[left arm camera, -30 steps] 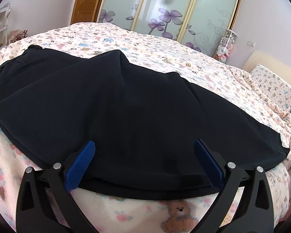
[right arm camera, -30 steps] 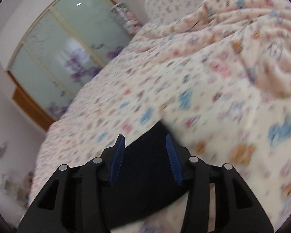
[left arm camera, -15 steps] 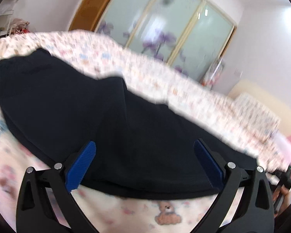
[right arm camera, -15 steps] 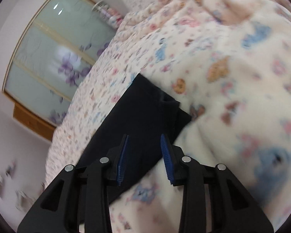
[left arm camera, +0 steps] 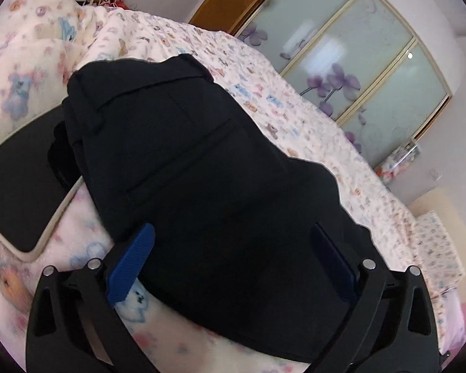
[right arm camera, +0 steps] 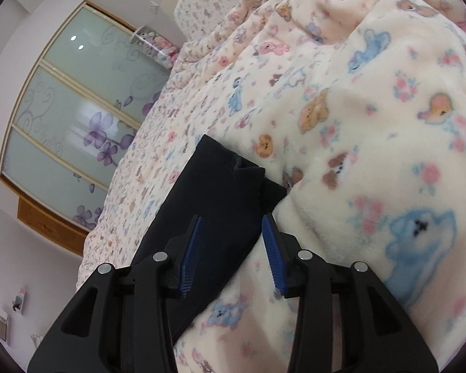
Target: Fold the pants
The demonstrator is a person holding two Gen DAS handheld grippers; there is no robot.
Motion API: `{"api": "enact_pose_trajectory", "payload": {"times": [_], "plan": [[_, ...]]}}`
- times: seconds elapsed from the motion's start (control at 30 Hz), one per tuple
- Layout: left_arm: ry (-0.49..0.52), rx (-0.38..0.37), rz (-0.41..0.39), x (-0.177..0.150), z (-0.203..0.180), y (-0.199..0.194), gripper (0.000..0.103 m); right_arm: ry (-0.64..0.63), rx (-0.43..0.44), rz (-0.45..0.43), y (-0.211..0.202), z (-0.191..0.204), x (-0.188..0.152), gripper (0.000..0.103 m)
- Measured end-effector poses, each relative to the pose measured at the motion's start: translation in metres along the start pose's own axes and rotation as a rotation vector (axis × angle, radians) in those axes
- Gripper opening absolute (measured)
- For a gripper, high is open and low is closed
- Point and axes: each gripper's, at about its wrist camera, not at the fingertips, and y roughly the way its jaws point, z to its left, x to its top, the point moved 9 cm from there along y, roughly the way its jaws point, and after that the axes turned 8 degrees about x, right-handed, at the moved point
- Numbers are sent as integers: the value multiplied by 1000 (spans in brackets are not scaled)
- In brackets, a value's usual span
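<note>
Black cloth, the pants (left arm camera: 208, 168), lies spread on the teddy-print blanket (right arm camera: 372, 143) of a bed, and judging by how it lies, the folding has hardly begun. In the left wrist view the waistband end sits far and to the left, partly over a dark mat (left arm camera: 18, 180) with a pale border, and the seat and legs run near and right. In the right wrist view the hem end (right arm camera: 233, 180) of a leg lies flat with its two layers slightly offset (one corner peeks out at the right). What looks left is bringing the legs up toward the waist.

Left gripper (left arm camera: 233, 248) stands wide apart, gripping nothing, with the near edge of the cloth between and beneath its blue pads. Right gripper (right arm camera: 233, 242) is opening its jaws; the leg's right edge lies between the pads, which do not press on it.
</note>
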Motion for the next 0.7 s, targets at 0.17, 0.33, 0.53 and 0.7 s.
{"api": "enact_pose_trajectory", "payload": {"times": [0.17, 0.33, 0.53, 0.7], "plan": [[-110, 12, -45, 4, 21, -7, 74, -1, -11, -19, -5, -1, 2, 53], [-76, -34, -64, 3, 7, -14, 95, 45, -4, -15, -10, -11, 6, 54], [1, -111, -185, 2, -21, -46, 101, 73, -1, -10, -10, -12, 9, 56], [114, -238, -184, -12, -62, -53, 101, -9, -27, 8, 9, 3, 20, 63]]}}
